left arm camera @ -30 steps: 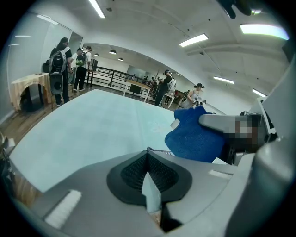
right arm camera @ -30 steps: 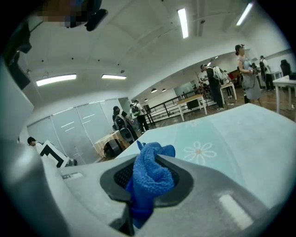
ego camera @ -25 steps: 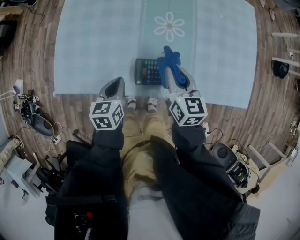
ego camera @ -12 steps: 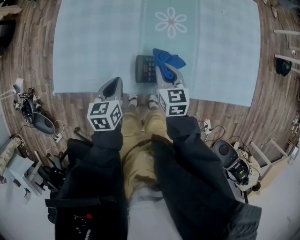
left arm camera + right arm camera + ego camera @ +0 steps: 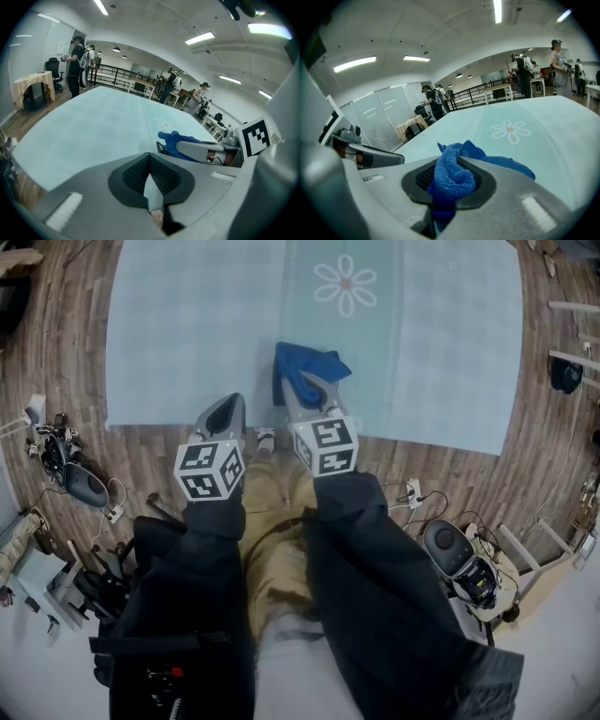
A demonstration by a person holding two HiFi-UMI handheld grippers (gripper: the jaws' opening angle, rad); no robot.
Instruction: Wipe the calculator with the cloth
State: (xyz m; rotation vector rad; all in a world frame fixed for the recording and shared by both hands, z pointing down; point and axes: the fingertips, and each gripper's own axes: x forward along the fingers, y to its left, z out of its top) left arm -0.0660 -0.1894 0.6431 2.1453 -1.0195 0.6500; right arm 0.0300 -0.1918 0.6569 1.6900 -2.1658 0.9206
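My right gripper (image 5: 298, 382) is shut on a blue cloth (image 5: 307, 363), which bunches between its jaws (image 5: 451, 177) and spills forward onto the table. The cloth lies over the black calculator, of which only a dark sliver shows at its left edge (image 5: 276, 385); that sliver also shows as a dark edge (image 5: 159, 147) below the cloth (image 5: 180, 141) in the left gripper view. My left gripper (image 5: 225, 402) hovers at the table's near edge, left of the cloth, shut with nothing in it (image 5: 150, 158).
A pale blue-green table cover (image 5: 187, 324) with a white daisy print (image 5: 347, 285) spreads beyond the cloth. Wooden floor, cables and equipment (image 5: 70, 474) lie to the sides. People and desks stand far behind the table.
My right gripper has swept left with the cloth across the calculator, which was mostly visible and is now nearly covered. The left gripper has stayed put.
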